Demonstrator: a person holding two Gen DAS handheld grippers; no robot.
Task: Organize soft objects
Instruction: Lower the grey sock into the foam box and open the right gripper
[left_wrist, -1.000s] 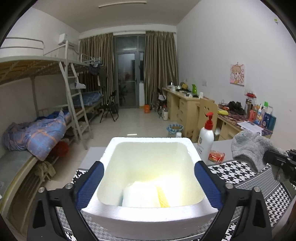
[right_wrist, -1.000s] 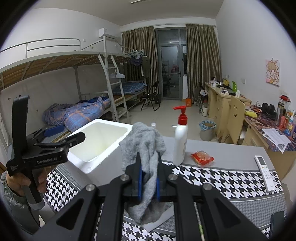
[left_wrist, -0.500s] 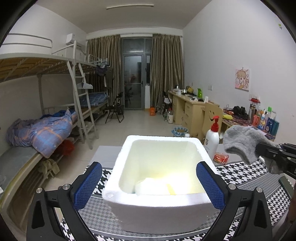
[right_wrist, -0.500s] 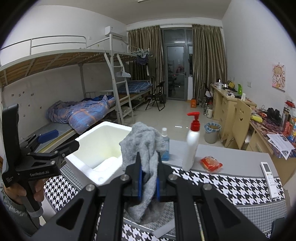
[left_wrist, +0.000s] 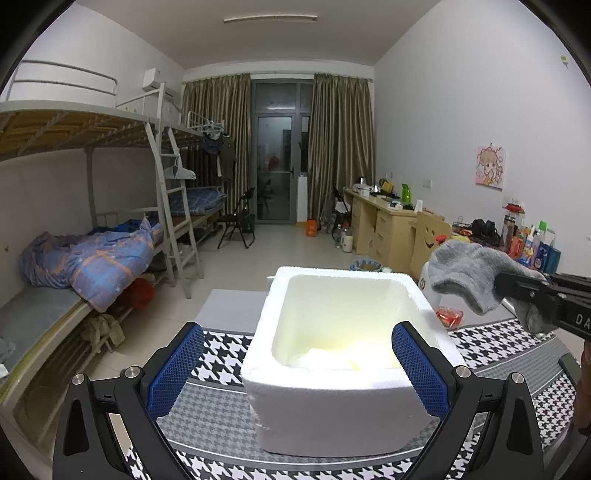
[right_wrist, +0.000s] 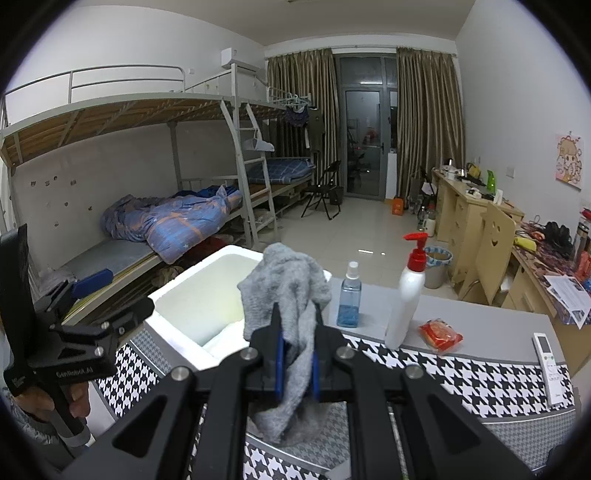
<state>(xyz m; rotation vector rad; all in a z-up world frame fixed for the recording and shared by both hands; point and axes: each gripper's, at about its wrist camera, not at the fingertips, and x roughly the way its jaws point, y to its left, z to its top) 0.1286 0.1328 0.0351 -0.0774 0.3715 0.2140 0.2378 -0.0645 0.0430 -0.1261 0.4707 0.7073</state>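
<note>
While jaws hide it, blue bottle shows rightward.

Limp grey sock aloft beside open white foam box on table

Left claw agape (right claw clamped)

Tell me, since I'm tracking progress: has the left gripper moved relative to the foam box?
Yes. The left gripper backed away from the foam box.
</note>
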